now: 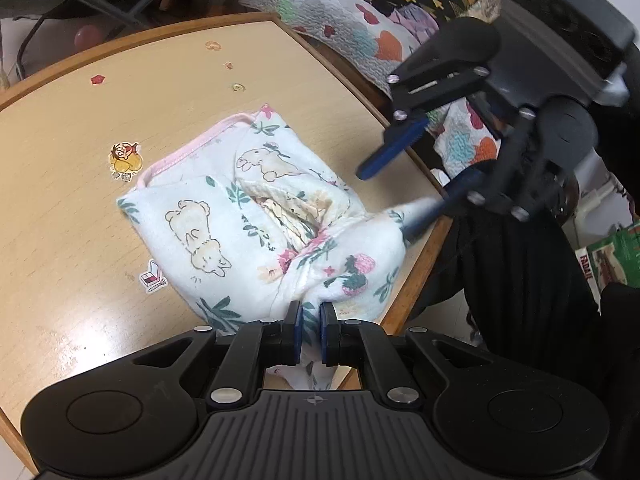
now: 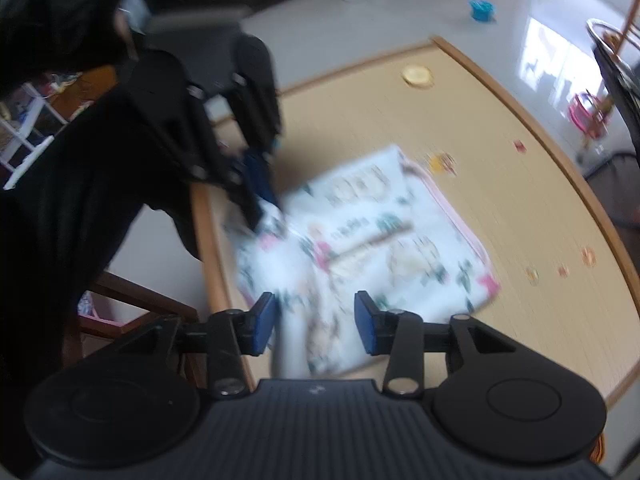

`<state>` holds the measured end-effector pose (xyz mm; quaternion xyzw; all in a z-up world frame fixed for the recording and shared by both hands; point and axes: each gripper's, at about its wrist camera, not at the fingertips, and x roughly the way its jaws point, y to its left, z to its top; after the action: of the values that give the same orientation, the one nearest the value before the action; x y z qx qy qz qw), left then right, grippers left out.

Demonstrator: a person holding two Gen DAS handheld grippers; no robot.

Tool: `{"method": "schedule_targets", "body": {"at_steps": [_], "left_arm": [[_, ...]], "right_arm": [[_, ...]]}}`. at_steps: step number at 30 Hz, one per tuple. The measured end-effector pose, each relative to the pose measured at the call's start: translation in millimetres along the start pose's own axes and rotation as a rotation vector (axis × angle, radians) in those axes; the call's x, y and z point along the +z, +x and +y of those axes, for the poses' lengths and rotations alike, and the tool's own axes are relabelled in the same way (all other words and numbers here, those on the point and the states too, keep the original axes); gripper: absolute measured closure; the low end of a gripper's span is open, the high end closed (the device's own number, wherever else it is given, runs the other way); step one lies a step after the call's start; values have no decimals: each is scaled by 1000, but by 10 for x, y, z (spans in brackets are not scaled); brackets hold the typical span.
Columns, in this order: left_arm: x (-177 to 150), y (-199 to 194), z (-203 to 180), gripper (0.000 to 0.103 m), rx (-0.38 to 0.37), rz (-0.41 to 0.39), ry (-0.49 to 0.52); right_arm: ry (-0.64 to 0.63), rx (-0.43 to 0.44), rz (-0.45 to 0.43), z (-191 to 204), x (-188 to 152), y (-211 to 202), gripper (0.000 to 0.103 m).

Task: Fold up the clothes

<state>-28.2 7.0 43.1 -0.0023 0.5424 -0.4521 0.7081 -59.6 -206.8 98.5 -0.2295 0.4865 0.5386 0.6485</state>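
The printed cloth [image 1: 256, 216] looks soft, light and floppy on the table [image 1: 80, 220]. Left tongs [image 1: 311, 320] pinch its near corner; right tongs [image 2: 316, 322] stand apart, gripping nothing. Best taken by its corners.

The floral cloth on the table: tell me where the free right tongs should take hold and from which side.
Grip the pink-trimmed edge of the floral cloth, at its far side. That hem lies flat, single and exposed on the table, so come down from above at that corner. The near end is bunched and already pinched by the left tongs; the right tongs stand open, holding nothing.
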Motion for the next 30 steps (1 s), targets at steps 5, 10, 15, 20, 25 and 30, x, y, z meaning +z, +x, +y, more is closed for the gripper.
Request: {"method": "schedule_targets", "body": {"at_steps": [5, 10, 15, 20, 25, 30], "left_arm": [[7, 8, 1, 94, 2, -2, 1], [-12, -35, 4, 94, 4, -10, 0], [-38, -67, -14, 92, 7, -13, 6], [-89, -149, -92, 90, -11, -40, 45], [-145, -206, -189, 84, -28, -42, 91], [-157, -239, -184, 84, 49, -65, 93]], "right_arm": [[-157, -36, 45, 320, 201, 200, 52], [-245, -92, 135, 457, 238, 529, 52], [-192, -74, 153, 396, 235, 626, 74], [-166, -11, 148, 367, 245, 550, 85], [-102, 104, 165, 271, 259, 541, 86], [19, 198, 185, 12, 303, 664, 86]]}}
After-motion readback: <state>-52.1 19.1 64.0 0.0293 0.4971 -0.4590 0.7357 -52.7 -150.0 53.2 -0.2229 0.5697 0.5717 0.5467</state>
